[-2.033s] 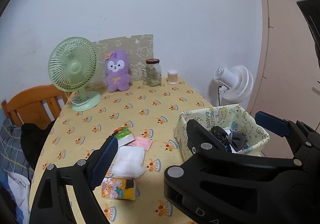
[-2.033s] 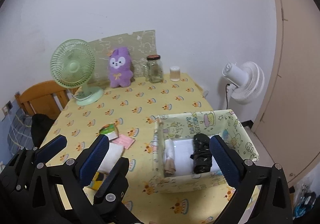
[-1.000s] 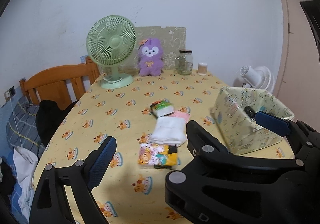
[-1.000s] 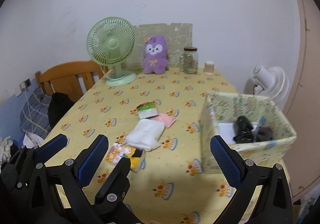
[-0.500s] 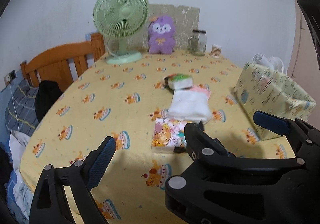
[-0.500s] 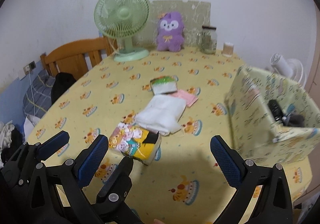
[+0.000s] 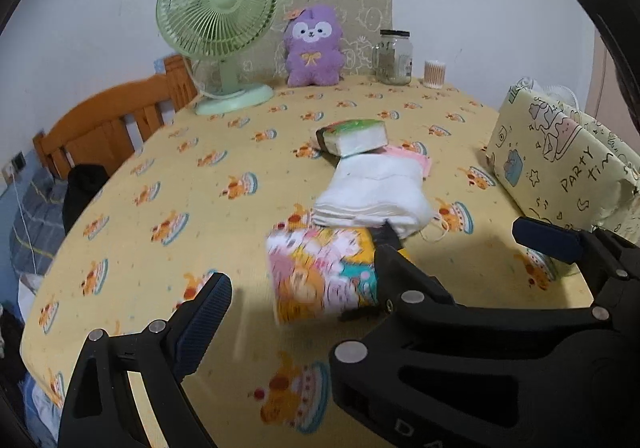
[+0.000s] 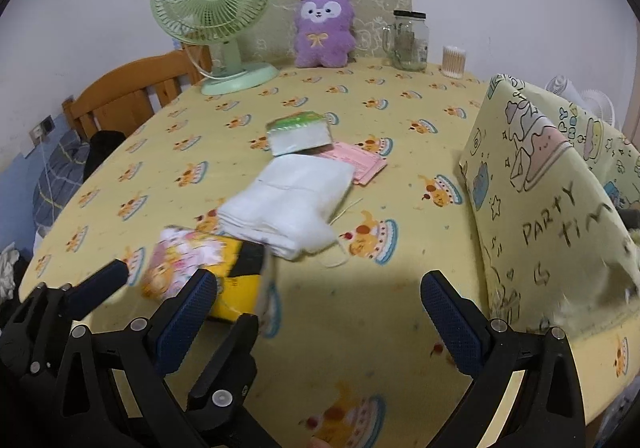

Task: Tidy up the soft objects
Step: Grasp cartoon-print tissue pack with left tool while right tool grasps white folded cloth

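On the table (image 7: 168,184), spread with a yellow cake-print cloth, a row of soft items is laid out. Nearest the cameras, a cartoon-print packet (image 7: 320,272) (image 8: 200,264), pink and yellow, is seen lying flat, blurred in both views. Touching its far edge, a folded white cloth (image 7: 372,188) (image 8: 288,204) is placed; partly under that cloth's far end, a pink flat pack (image 8: 360,160) is found, and a green-topped tissue pack (image 7: 354,136) (image 8: 300,132) rests against it. At the right edge, a yellow "PARTY TIME" fabric box (image 7: 560,172) (image 8: 548,200) is stood, well apart from the row. Along the wall are ranged a green fan (image 7: 218,28), a purple plush (image 8: 324,28), a glass jar (image 8: 410,40) and a small cotton-swab tub (image 7: 435,74).

Left tongs (image 7: 376,276): held wide open above the packet, nothing gripped. Right tongs (image 8: 316,300): likewise spread wide and empty, over bare cloth just right of the packet.
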Action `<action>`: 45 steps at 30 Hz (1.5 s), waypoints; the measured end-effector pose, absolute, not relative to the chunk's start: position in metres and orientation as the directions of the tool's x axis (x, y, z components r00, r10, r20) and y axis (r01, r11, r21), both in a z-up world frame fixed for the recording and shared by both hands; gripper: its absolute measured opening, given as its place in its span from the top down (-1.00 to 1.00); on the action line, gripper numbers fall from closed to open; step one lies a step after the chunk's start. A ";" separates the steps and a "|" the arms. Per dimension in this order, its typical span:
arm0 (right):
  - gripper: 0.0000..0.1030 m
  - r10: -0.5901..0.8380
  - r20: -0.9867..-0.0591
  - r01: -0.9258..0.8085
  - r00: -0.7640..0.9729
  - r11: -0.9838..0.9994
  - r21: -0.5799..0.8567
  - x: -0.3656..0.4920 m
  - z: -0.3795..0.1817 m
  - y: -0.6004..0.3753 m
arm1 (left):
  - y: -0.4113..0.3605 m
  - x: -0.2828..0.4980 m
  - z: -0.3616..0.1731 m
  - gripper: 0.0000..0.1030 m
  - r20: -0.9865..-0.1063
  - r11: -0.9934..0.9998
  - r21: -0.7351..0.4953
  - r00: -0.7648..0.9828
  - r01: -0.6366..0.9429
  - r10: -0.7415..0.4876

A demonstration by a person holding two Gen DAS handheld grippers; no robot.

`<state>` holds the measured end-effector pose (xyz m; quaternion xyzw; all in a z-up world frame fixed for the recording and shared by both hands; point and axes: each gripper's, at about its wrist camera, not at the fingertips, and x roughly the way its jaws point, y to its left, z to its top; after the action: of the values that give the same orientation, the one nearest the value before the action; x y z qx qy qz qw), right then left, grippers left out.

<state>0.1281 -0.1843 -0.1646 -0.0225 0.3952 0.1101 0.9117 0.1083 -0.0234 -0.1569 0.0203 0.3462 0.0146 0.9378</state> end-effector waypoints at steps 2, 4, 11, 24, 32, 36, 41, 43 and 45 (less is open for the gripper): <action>-1.00 0.177 -0.719 -0.212 0.672 0.976 0.042 0.130 -0.165 -0.185 | -0.022 0.112 -0.158 -0.75 -0.654 1.000 0.018 0.757 0.002 0.010; -1.00 0.176 -0.713 -0.207 0.679 0.977 0.044 0.132 -0.164 -0.186 | -0.019 0.117 -0.159 -0.71 -0.667 1.000 -0.029 0.744 0.008 -0.025; -1.00 0.194 -0.717 -0.226 0.669 0.973 0.052 0.139 -0.165 -0.181 | -0.012 0.121 -0.159 -0.56 -0.679 0.998 -0.062 0.734 -0.024 -0.024; -1.00 0.195 -0.735 -0.233 0.649 0.971 0.051 0.172 -0.164 -0.137 | 0.031 0.154 -0.154 -0.54 -0.702 0.994 0.006 0.708 -0.105 0.079; -1.00 0.192 -0.758 -0.244 0.623 0.969 0.045 0.203 -0.167 -0.127 | 0.041 0.179 -0.156 -0.57 -0.730 0.994 -0.035 0.682 -0.103 0.045; -1.00 0.188 -0.792 -0.248 0.580 0.968 0.048 0.214 -0.175 -0.125 | 0.042 0.186 -0.161 -0.64 -0.762 0.994 -0.047 0.646 -0.098 0.028; -1.00 0.187 -0.795 -0.246 0.577 0.968 0.049 0.213 -0.176 -0.125 | 0.041 0.186 -0.162 -0.67 -0.766 0.994 -0.041 0.642 -0.098 0.032; -1.00 0.193 -0.797 -0.245 0.572 0.968 0.058 0.214 -0.177 -0.126 | 0.039 0.188 -0.162 -0.69 -0.771 0.994 -0.034 0.636 -0.100 0.038; -1.00 0.202 -0.799 -0.243 0.566 0.967 0.072 0.215 -0.178 -0.128 | 0.039 0.188 -0.162 -0.70 -0.773 0.995 -0.029 0.633 -0.099 0.041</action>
<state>0.2149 -0.1277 -0.1780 -0.0232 0.4485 0.1258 0.8846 0.1883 0.0390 -0.1624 -0.0342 0.4263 0.0389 0.9031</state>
